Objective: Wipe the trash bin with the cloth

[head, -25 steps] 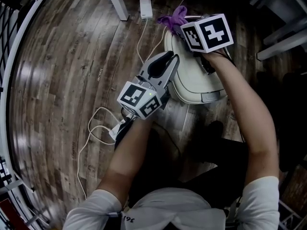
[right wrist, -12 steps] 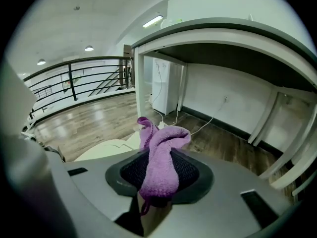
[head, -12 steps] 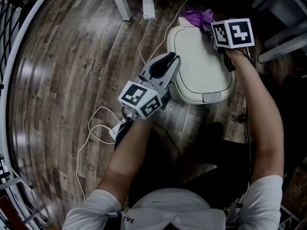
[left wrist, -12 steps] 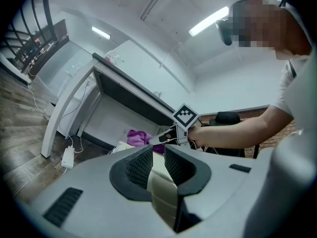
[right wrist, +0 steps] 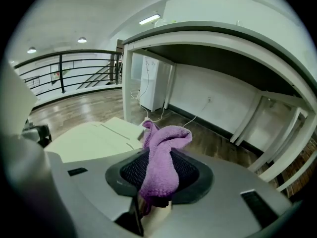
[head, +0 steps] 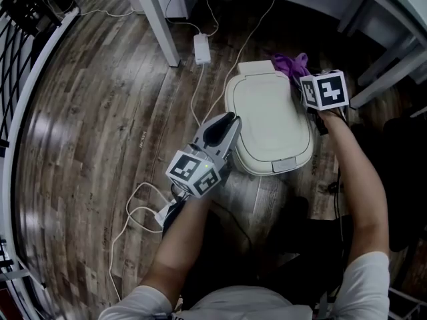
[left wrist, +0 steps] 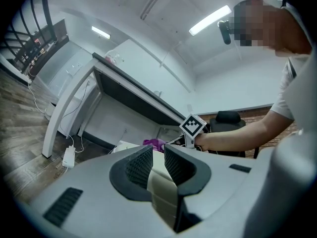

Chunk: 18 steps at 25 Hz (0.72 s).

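Standing over a dark wood-plank floor (head: 87,132), we are looking down at a cream trash bin (head: 267,145) sitting just right of centre in the head view, its lid (head: 263,102) closed. A pale desk leg (head: 157,19) is slanting across the upper left. In the right gripper view the desk (right wrist: 223,38) itself is arching over the upper right, while a black railing (right wrist: 62,68) is running along the far left.

We are holding the left gripper (head: 227,122) right beside the bin's left edge, near the centre of the head view. In the left gripper view its jaws are standing a narrow gap apart and gripping nothing, with the pale lid showing beyond the gap.

We are holding the right gripper (head: 308,79) at the bin's upper right corner, its jaws closed on the purple cloth (head: 292,63). The cloth is bunching at that corner of the lid, upper right of centre in the head view. In the right gripper view it is draping out between the pads and standing up past the fingertips, with the lid lying to its left.

A white power adapter (head: 201,47) is lying on the floor above the bin's upper left corner, and thin white cables (head: 133,205) are looping across the lower left.
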Available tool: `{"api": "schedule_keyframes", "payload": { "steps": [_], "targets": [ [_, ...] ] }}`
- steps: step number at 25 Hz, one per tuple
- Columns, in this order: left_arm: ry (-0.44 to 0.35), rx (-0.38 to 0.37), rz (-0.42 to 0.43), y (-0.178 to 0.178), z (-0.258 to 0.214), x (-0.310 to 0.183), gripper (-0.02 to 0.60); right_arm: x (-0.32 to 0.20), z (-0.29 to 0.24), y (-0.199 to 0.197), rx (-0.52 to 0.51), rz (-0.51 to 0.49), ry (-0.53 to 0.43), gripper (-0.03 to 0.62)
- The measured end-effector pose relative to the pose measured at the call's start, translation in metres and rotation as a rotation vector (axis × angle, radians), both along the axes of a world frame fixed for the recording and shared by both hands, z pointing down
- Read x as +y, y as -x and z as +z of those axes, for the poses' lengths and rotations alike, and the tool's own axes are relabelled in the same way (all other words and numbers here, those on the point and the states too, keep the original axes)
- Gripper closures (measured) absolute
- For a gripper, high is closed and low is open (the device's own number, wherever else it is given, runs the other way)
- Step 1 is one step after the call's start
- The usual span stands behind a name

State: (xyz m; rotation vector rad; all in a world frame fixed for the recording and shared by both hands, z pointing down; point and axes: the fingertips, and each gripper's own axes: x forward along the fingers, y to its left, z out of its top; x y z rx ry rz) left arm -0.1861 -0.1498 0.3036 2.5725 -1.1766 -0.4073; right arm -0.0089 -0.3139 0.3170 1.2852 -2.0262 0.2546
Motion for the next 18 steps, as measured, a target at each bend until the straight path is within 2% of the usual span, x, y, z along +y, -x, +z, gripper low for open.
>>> {"api": "schedule_keyframes", "payload": {
  "steps": [3,8,11,13,18],
  "targets": [
    [-0.006,-0.004,0.0,-0.001,-0.002,-0.001,0.522,0.003,-0.003,-0.021,0.022,0.015,-0.017,0.468],
    [-0.013,-0.012,-0.004,-0.002,-0.002,-0.001,0.522,0.022,-0.048,-0.02,-0.055,-0.005,-0.124,0.468],
    [-0.007,-0.01,-0.014,0.001,-0.001,-0.001,0.522,0.051,-0.083,0.014,-0.137,-0.109,-0.181,0.468],
    [-0.013,-0.012,-0.019,0.002,-0.004,-0.004,0.522,0.067,-0.097,0.046,-0.191,-0.187,-0.185,0.468],
    [-0.011,-0.008,-0.028,0.004,-0.004,-0.005,0.522,0.094,-0.076,0.12,-0.288,-0.324,-0.059,0.468]
  ]
}}
